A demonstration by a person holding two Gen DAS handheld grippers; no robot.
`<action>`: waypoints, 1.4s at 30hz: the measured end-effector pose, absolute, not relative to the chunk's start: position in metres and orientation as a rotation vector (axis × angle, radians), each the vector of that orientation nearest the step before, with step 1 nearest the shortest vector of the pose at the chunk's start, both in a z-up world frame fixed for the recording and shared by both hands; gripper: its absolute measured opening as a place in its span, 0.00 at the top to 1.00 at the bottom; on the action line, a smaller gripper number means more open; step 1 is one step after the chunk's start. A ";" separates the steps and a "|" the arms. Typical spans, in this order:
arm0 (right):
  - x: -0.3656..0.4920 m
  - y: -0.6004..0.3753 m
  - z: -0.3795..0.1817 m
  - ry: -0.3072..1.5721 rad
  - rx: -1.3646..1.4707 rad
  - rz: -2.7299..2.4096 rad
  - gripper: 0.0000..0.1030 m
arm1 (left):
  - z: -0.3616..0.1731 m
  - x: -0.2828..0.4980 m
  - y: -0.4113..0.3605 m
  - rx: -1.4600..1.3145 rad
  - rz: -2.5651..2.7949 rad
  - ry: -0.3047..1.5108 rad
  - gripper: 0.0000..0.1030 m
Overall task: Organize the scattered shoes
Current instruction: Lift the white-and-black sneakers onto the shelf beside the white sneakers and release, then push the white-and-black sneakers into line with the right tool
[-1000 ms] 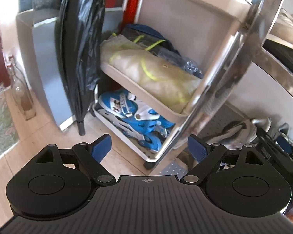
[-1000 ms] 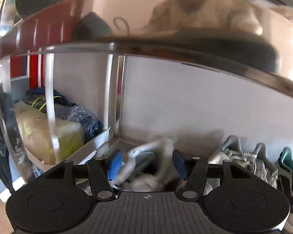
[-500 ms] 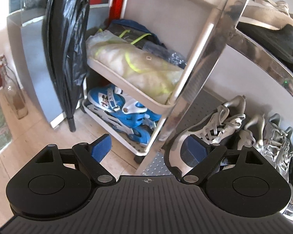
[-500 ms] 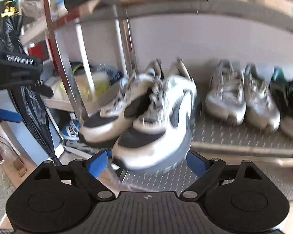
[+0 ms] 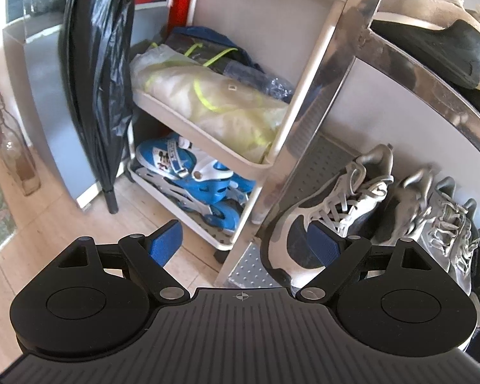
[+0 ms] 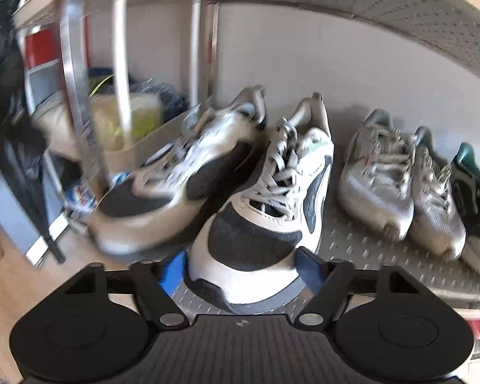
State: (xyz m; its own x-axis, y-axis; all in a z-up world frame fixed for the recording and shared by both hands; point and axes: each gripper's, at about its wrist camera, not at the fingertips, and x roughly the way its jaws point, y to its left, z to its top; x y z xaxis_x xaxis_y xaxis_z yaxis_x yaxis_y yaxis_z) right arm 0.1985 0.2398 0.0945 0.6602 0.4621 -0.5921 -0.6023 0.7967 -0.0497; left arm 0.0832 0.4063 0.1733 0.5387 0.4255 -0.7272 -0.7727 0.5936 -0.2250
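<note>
My left claw point(image 5: 244, 241) hangs wide open, gripping nothing, before a metal shoe rack point(image 5: 323, 102). A white and grey sneaker point(image 5: 332, 204) sits on the rack's bottom shelf; left of the rack, a cart holds blue skates point(image 5: 192, 179).

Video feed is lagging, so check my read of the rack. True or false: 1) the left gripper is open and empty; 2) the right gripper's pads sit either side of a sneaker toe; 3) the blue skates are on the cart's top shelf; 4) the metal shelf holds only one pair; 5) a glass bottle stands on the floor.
1) The left gripper is open and empty: true.
2) The right gripper flanks the toe of the white-and-grey sneaker: true.
3) False: the blue skates lie on the cart's bottom shelf.
4) False: the metal shelf also carries grey sneakers and teal-black shoes.
5) The glass bottle stands on the floor: true.
</note>
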 end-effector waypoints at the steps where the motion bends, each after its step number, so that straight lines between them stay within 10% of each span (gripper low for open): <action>1: 0.208 0.244 0.097 0.609 -0.249 0.598 0.84 | 0.173 0.084 0.406 -0.577 0.761 0.676 0.13; 8: 0.263 0.255 0.099 0.637 -0.266 0.601 0.88 | 0.172 0.086 0.405 -0.569 0.749 0.689 0.13; 10: 0.257 0.241 0.101 0.642 -0.187 0.601 0.66 | 0.172 0.086 0.406 -0.574 0.747 0.687 0.13; 13: 0.229 0.203 0.102 0.620 -0.001 0.615 0.65 | 0.172 0.085 0.405 -0.579 0.748 0.685 0.13; 26: 0.240 0.233 0.074 0.723 -0.073 0.614 1.00 | 0.171 0.086 0.408 -0.587 0.759 0.681 0.13; 30: 0.229 0.229 0.081 0.786 -0.010 0.671 0.75 | 0.172 0.083 0.413 -0.604 0.772 0.670 0.13; 35: 0.181 0.231 0.090 0.738 0.117 0.825 0.21 | 0.175 0.075 0.418 -0.606 0.817 0.640 0.13; 42: 0.139 0.278 0.090 0.589 -0.131 0.894 0.17 | 0.176 0.069 0.426 -0.625 0.839 0.630 0.13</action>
State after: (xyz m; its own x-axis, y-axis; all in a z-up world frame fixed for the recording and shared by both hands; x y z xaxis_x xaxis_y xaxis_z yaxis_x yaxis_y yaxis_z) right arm 0.1395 0.2776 0.0904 0.4805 0.6955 -0.5342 -0.7656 0.6298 0.1312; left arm 0.0693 0.4256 0.1758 0.5147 0.4715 -0.7161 -0.8189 0.5176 -0.2479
